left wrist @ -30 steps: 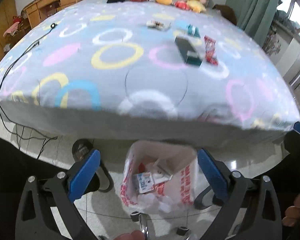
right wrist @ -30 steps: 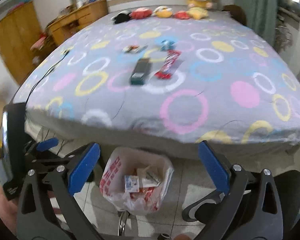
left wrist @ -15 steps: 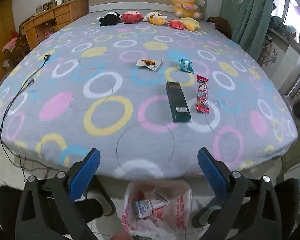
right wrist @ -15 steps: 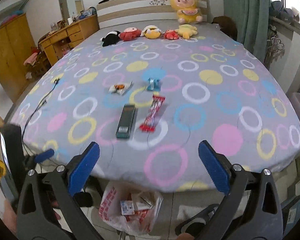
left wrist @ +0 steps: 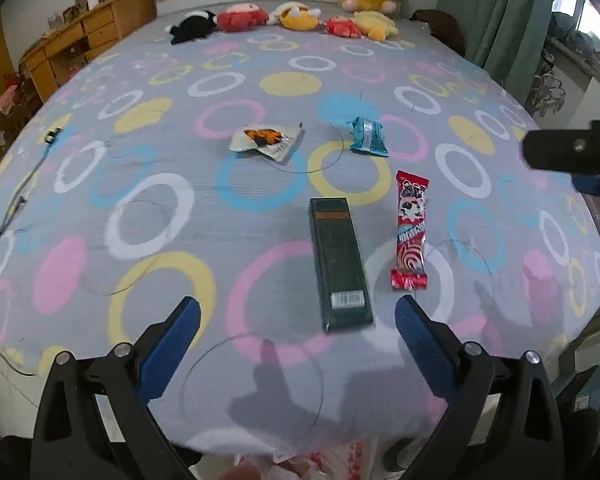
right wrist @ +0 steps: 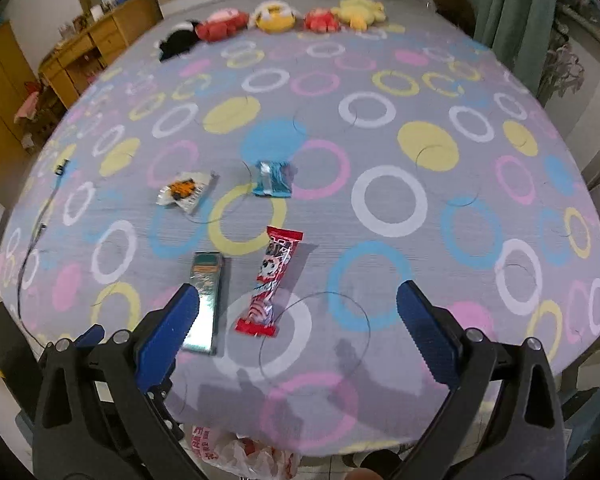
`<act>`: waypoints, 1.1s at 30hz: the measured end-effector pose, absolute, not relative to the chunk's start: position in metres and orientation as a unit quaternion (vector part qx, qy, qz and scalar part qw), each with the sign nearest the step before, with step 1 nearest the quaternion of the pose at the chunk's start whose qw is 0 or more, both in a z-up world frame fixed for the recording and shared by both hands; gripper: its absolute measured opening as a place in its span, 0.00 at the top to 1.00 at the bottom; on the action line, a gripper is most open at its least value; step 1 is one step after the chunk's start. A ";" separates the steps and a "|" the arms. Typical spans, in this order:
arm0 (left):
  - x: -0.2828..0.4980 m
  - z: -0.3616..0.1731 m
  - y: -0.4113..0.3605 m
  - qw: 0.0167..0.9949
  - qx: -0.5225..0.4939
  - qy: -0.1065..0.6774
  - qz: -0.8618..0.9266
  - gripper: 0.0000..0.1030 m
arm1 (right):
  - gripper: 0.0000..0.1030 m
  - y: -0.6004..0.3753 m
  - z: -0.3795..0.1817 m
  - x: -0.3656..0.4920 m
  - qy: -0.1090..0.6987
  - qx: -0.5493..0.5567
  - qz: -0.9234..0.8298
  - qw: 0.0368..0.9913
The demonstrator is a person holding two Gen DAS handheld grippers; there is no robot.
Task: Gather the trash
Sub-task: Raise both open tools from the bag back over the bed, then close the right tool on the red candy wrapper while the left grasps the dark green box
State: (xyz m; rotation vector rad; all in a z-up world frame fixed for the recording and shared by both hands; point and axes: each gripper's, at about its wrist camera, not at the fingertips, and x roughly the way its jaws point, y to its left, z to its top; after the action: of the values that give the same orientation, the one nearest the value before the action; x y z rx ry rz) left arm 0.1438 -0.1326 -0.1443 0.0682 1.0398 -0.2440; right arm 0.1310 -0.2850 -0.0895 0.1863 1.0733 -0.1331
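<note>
Several pieces of trash lie on the ringed bedspread point(left wrist: 172, 208). A dark green box point(left wrist: 339, 264) point(right wrist: 205, 300) is nearest, with a red candy wrapper point(left wrist: 410, 232) point(right wrist: 271, 282) to its right. Farther back lie a silver-and-orange packet point(left wrist: 266, 140) point(right wrist: 186, 192) and a crumpled blue wrapper point(left wrist: 368, 136) point(right wrist: 272, 180). My left gripper point(left wrist: 296, 336) hangs open just short of the green box. My right gripper point(right wrist: 298, 320) is open above the near end of the red wrapper. Both hold nothing. The white trash bag point(right wrist: 240, 454) point(left wrist: 320, 464) peeks out below the bed's front edge.
Plush toys point(left wrist: 284, 16) line the headboard end. A black cable point(left wrist: 4, 220) trails over the bed's left side. A wooden dresser point(left wrist: 80, 44) stands at the left, green curtains point(left wrist: 500, 16) at the right. The right gripper's arm point(left wrist: 572, 156) shows at the left wrist view's right edge.
Both grippers have risen from over the trash bag on the floor and moved forward over the bed. The bag has slid to the bottom edge of both views. Jaws stayed open.
</note>
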 end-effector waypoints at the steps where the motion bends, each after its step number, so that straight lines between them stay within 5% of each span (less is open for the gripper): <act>1: 0.150 -0.150 -0.137 0.858 0.035 0.500 -0.115 0.08 | 0.06 -0.287 -0.096 0.137 0.517 0.091 -0.064 0.849; 20: 0.198 -0.215 -0.157 0.838 0.020 0.538 -0.092 0.08 | 0.06 -0.284 -0.205 0.212 0.611 0.102 -0.068 0.782; 21: 0.199 -0.216 -0.159 0.839 0.025 0.536 -0.091 0.08 | 0.09 -0.284 -0.209 0.213 0.615 0.100 -0.069 0.779; 24: 0.200 -0.218 -0.161 0.843 0.033 0.530 -0.088 0.08 | 0.47 -0.285 -0.219 0.217 0.625 0.097 -0.071 0.771; 27: 0.198 -0.216 -0.159 0.846 0.032 0.525 -0.083 0.19 | 0.59 -0.288 -0.219 0.217 0.622 0.100 -0.080 0.773; 30: 0.199 -0.214 -0.156 0.848 0.031 0.522 -0.085 0.39 | 0.79 -0.290 -0.218 0.215 0.621 0.095 -0.075 0.774; 32: 0.200 -0.210 -0.153 0.849 0.026 0.521 -0.087 0.64 | 0.83 -0.293 -0.217 0.214 0.619 0.102 -0.074 0.775; 33: 0.201 -0.209 -0.151 0.849 0.024 0.521 -0.087 0.65 | 0.84 -0.296 -0.218 0.212 0.617 0.105 -0.074 0.776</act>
State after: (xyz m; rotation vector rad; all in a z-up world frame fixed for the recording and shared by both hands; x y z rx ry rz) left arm 0.2007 -0.1515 -0.2091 0.0511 1.0984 -0.1835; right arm 0.2125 -0.2962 -0.2178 0.2267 1.3359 -0.1612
